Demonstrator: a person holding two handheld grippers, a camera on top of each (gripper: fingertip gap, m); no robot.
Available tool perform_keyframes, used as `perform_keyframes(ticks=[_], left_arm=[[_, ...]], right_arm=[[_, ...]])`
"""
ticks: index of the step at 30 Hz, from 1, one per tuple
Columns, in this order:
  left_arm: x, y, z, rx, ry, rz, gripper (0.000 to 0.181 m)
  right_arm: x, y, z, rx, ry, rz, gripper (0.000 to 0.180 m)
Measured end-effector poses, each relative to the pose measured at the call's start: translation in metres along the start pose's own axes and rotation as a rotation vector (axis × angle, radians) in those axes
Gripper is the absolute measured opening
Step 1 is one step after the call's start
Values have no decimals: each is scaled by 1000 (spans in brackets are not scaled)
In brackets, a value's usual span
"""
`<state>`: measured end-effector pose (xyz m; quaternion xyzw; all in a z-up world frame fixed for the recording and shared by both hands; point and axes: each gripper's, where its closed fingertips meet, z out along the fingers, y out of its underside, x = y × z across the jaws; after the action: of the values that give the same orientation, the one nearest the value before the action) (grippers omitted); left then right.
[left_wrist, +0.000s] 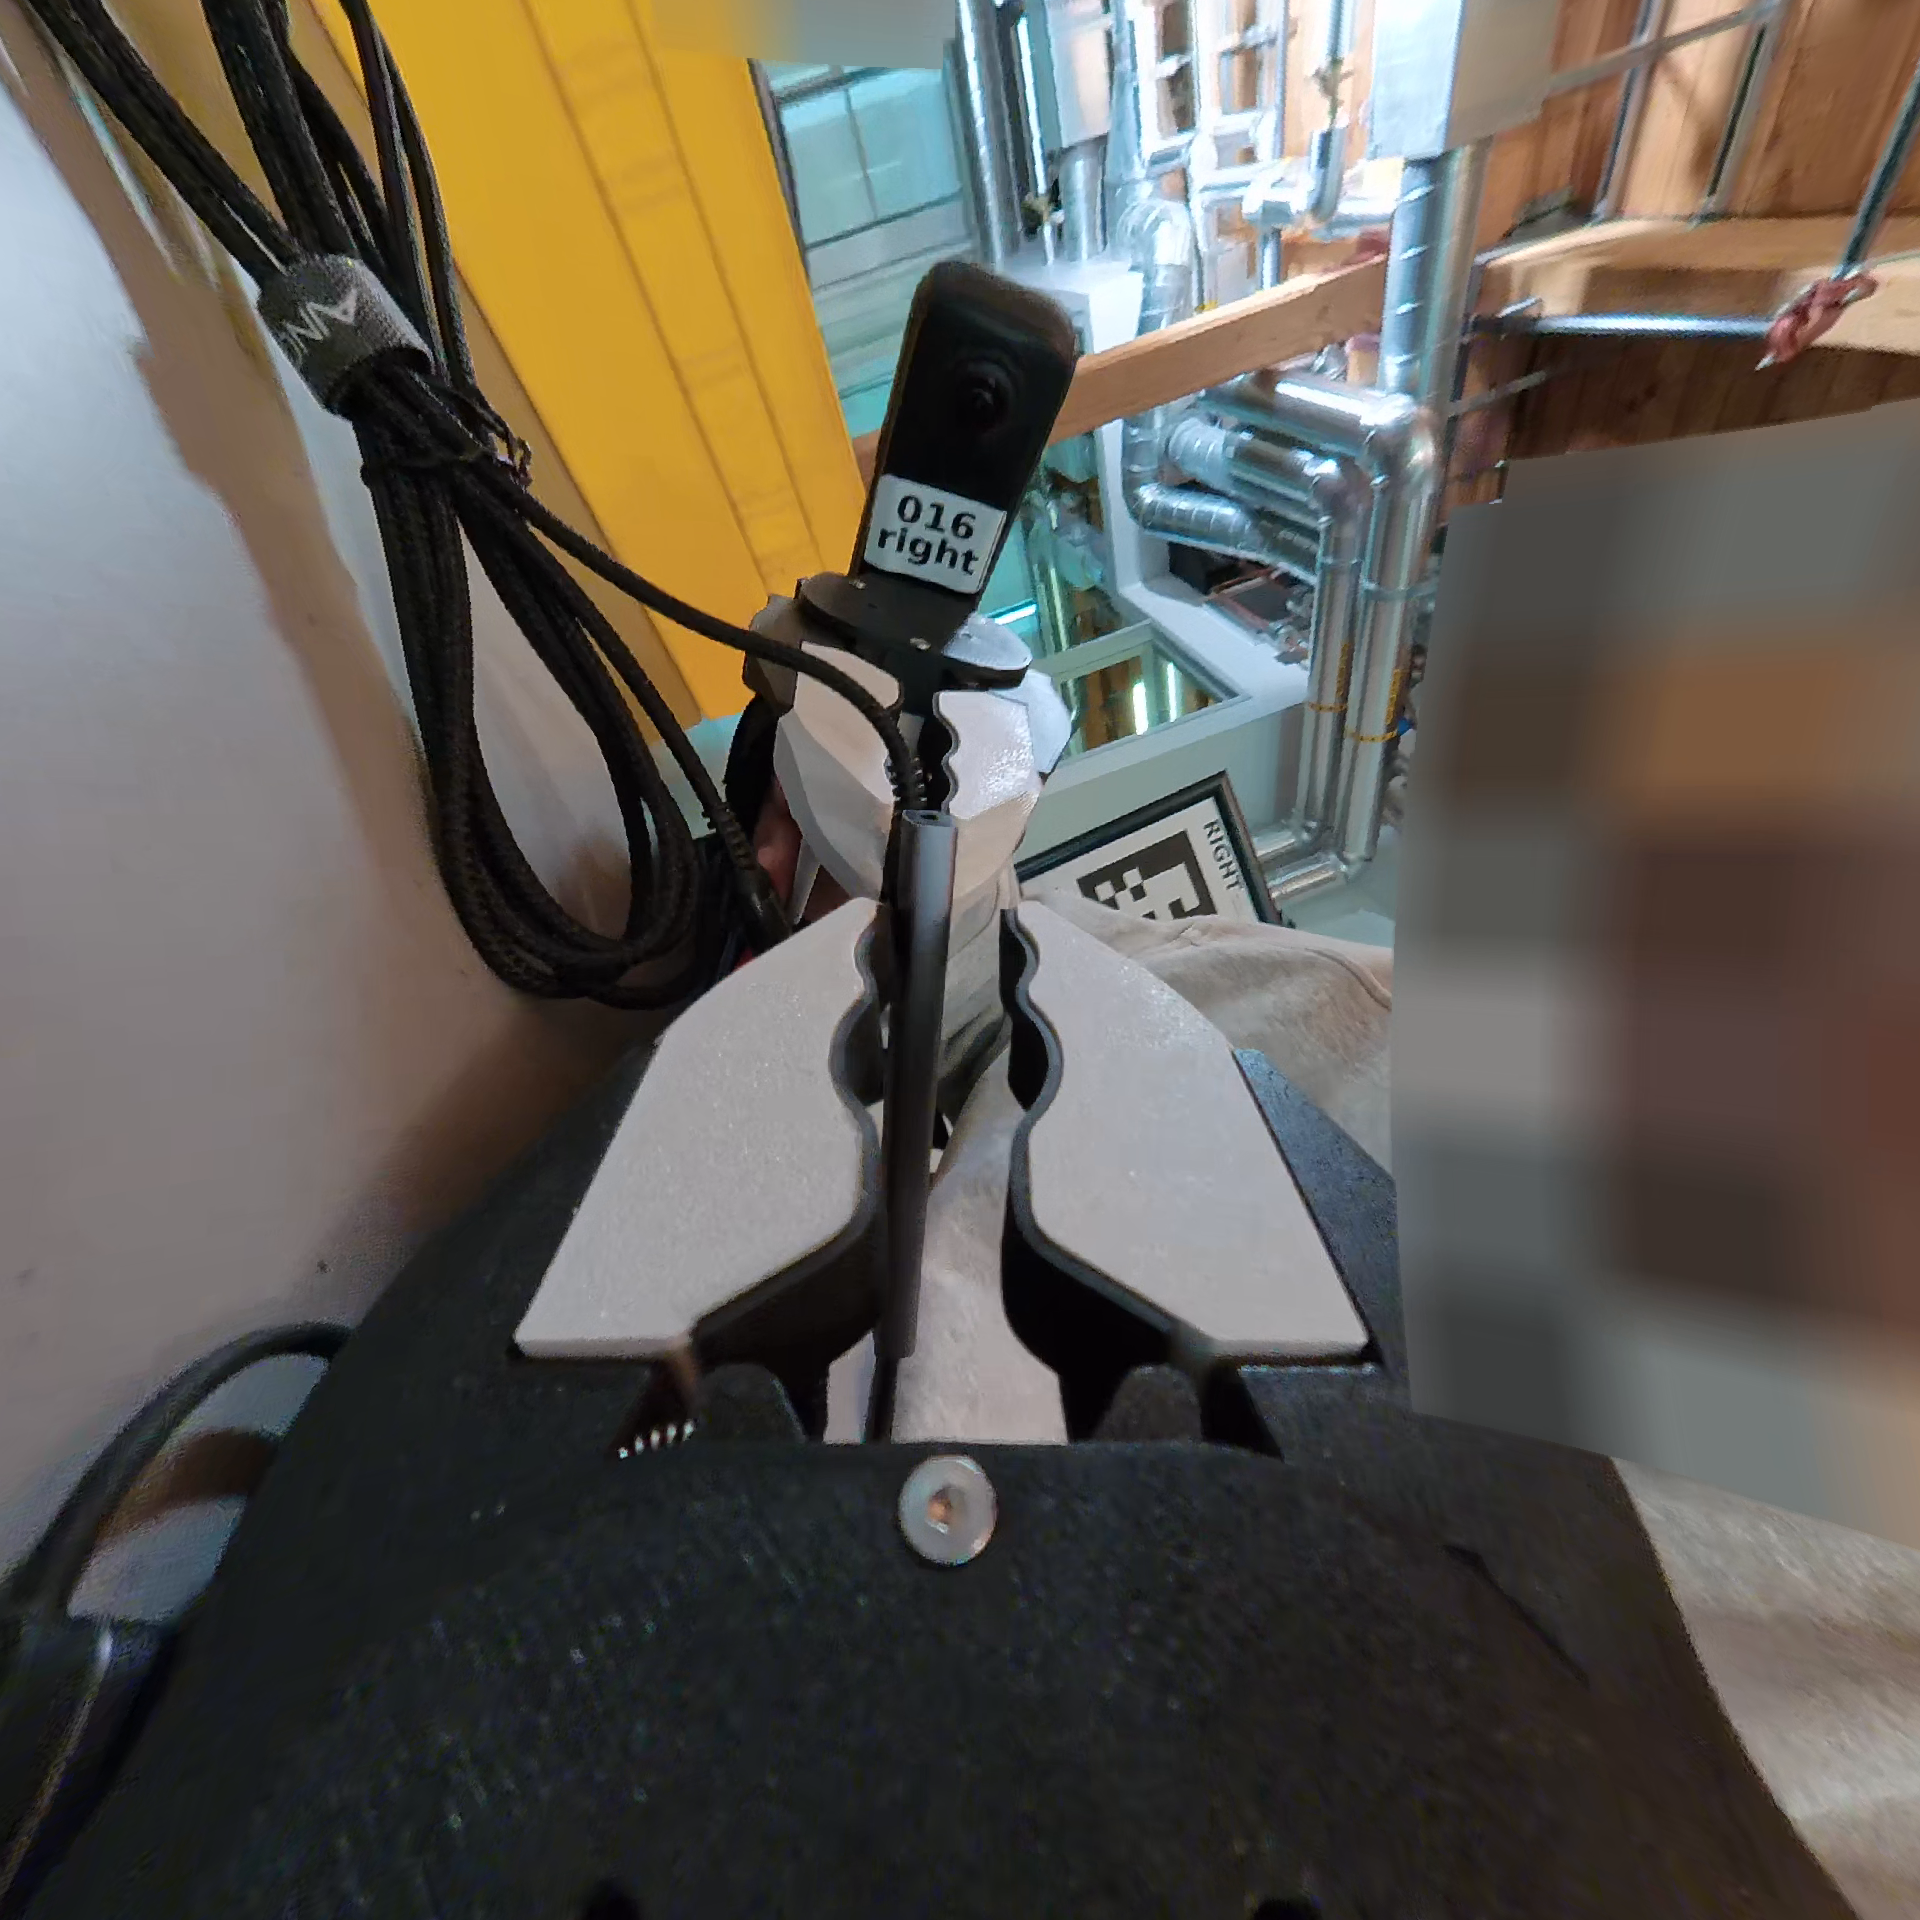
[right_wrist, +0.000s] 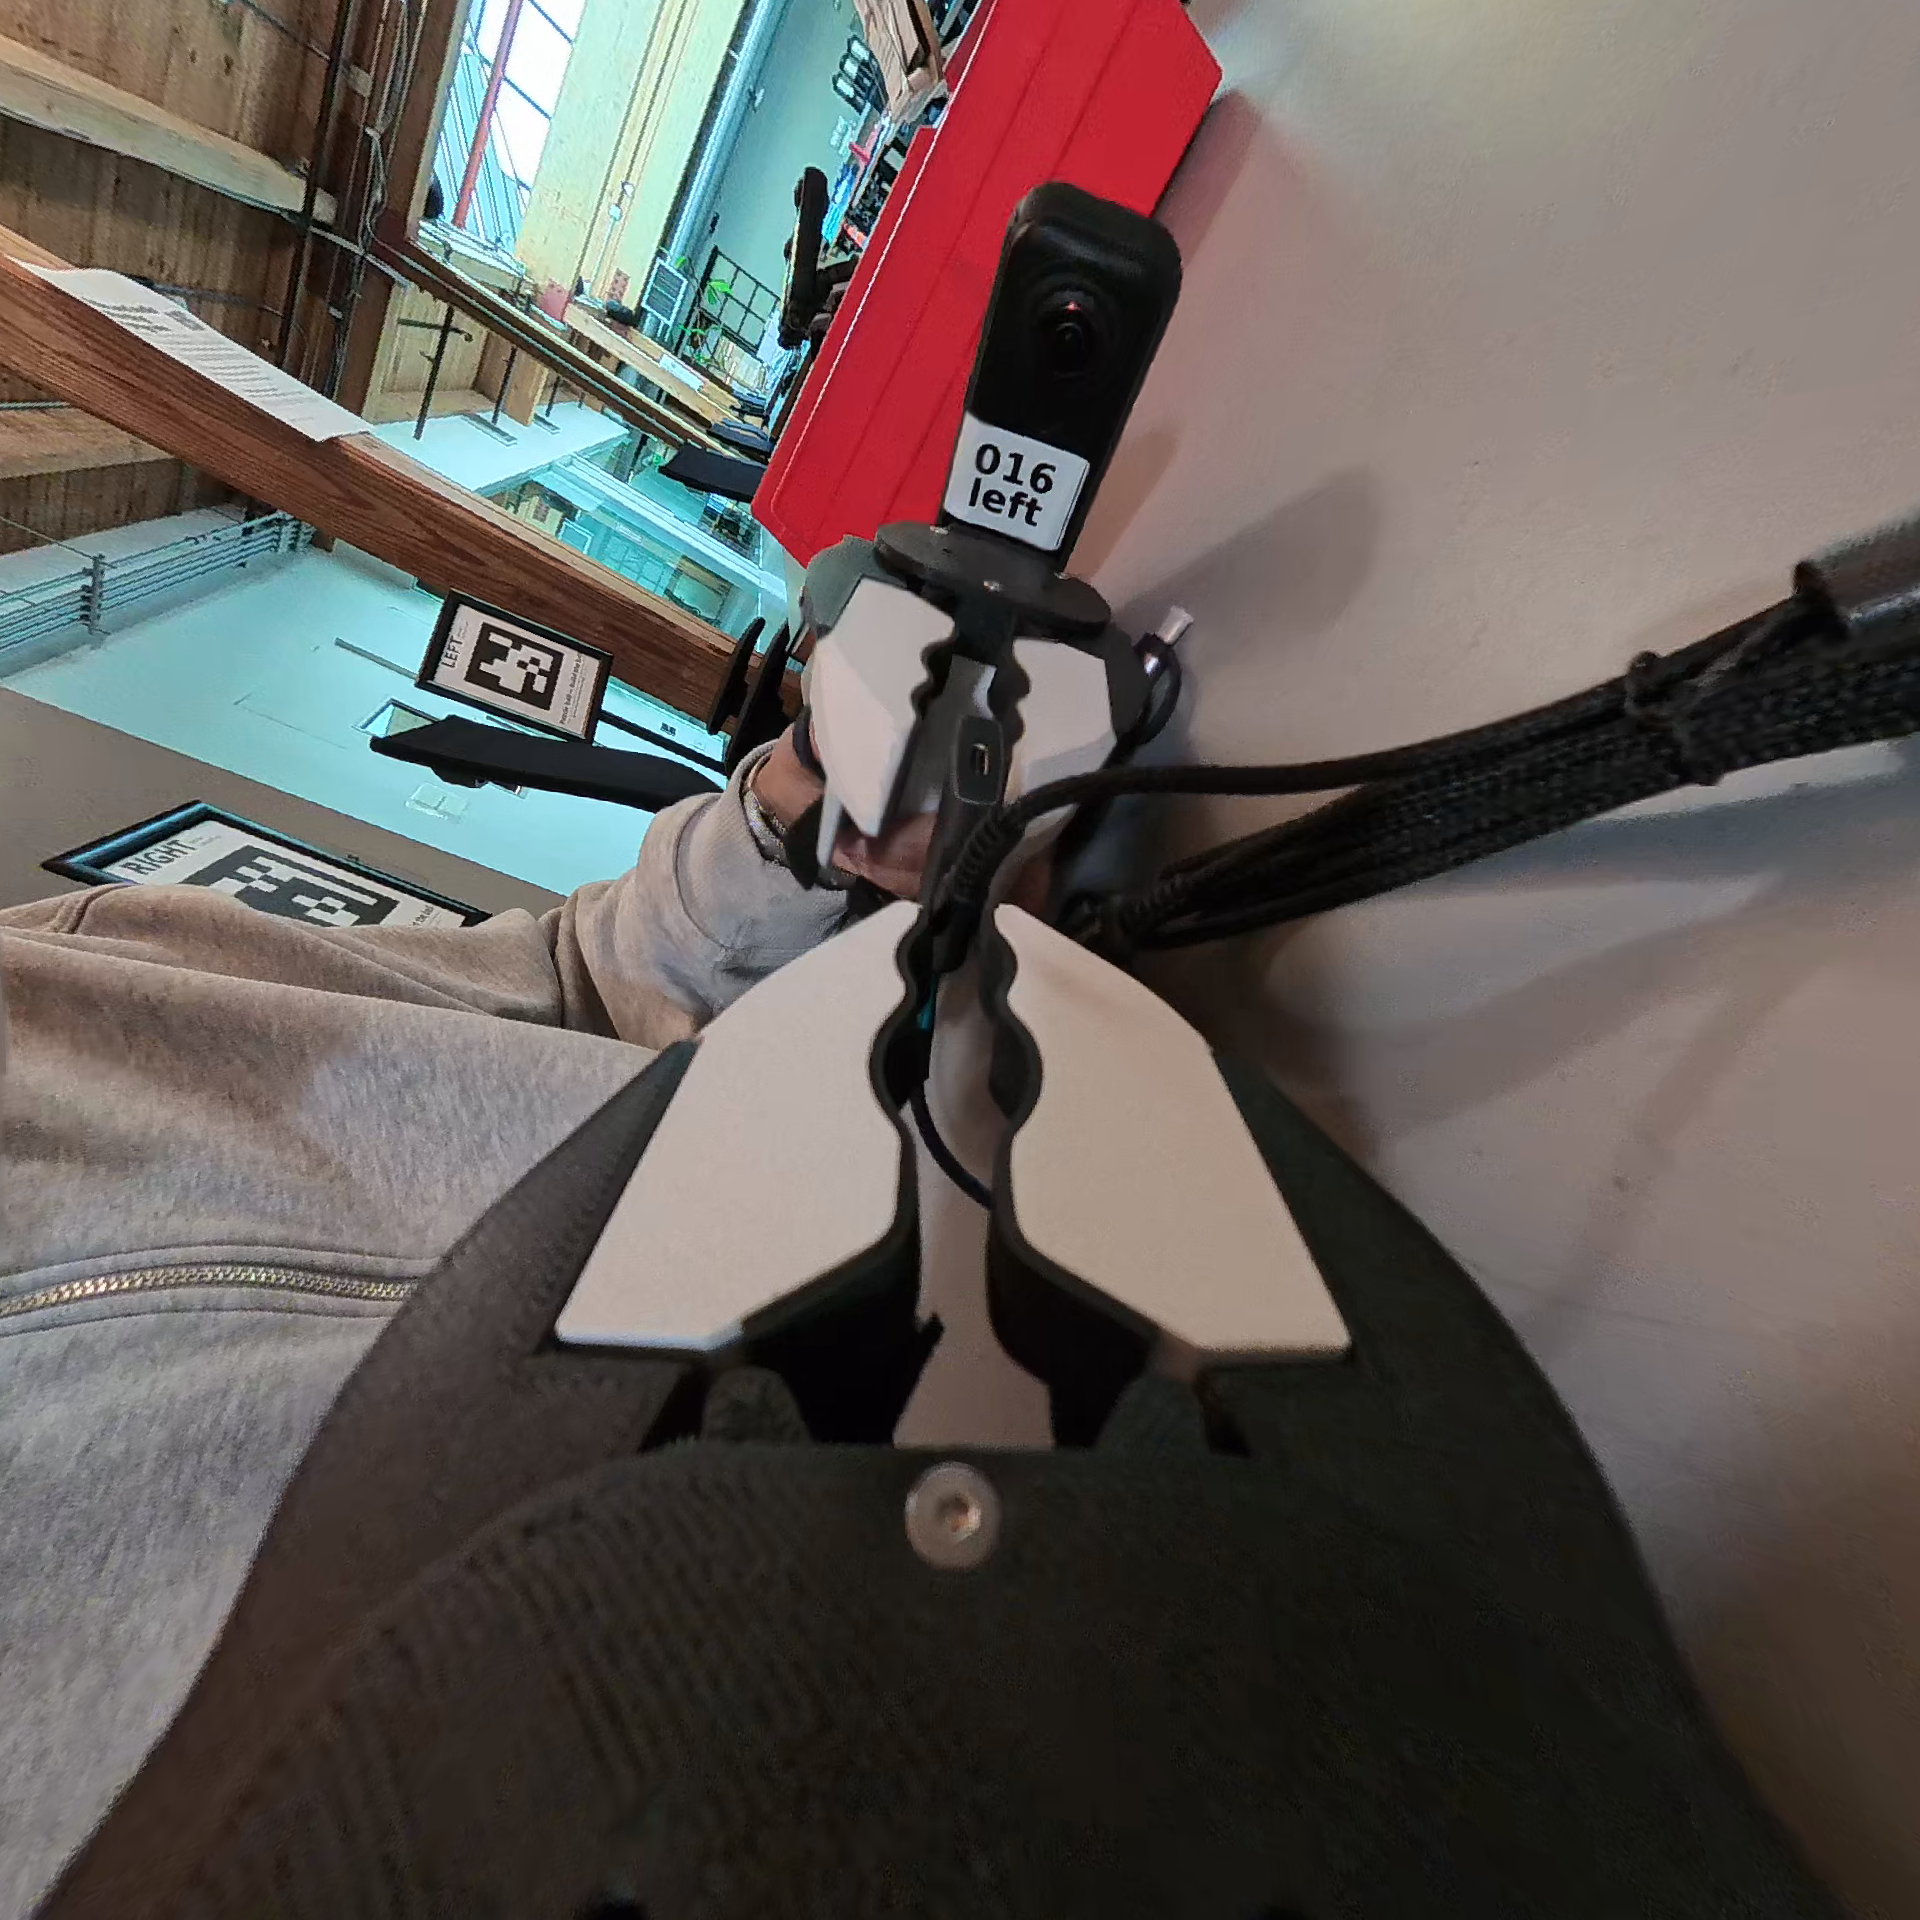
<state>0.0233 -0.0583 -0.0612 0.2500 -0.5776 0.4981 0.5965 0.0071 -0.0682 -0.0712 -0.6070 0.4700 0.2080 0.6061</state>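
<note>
Left claw (left_wrist: 940, 935): we see its fingers parted, with a slim dark bar (left_wrist: 920, 1039) in the gap. The bar's long axis runs straight out along the fingers. It sits against the finger on the view's left, with daylight on the other side, so we read it as cradled rather than squeezed. The bar's far end pokes just past the fingertips, pointing at the right claw (left_wrist: 940, 748), which faces us nose to nose, very near. In the right wrist view that end shows a small port (right_wrist: 980, 756). Right claw: fingers pressed together, pinching a braided cable (left_wrist: 665, 608) at its ribbed neck, right at the bar's far end. We can't tell if the cable is seated in the port. The cable trails off to a strapped cable bundle (left_wrist: 447, 582) hanging against the wall (left_wrist: 156, 831). A grey sleeve (right_wrist: 675, 935) sits behind the left claw.
</note>
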Motion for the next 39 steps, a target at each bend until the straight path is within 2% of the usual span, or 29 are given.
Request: perform_keyframes(ticks=[1,6,15,39], left_arm=[[1,-2,-2,13,5,-1,19],[-5,2,1,-11,-61,46,8],[-9,7,3,-48,-111,65,9],[-9,15,9,-73,-108,43,9]], right_arm=[[0,-1,-1,6,1,1,8],[1,-3,-5,21,-9,14,8],[3,2,-5,-6,18,-9,8],[4,4,-3,-10,18,-16,8]])
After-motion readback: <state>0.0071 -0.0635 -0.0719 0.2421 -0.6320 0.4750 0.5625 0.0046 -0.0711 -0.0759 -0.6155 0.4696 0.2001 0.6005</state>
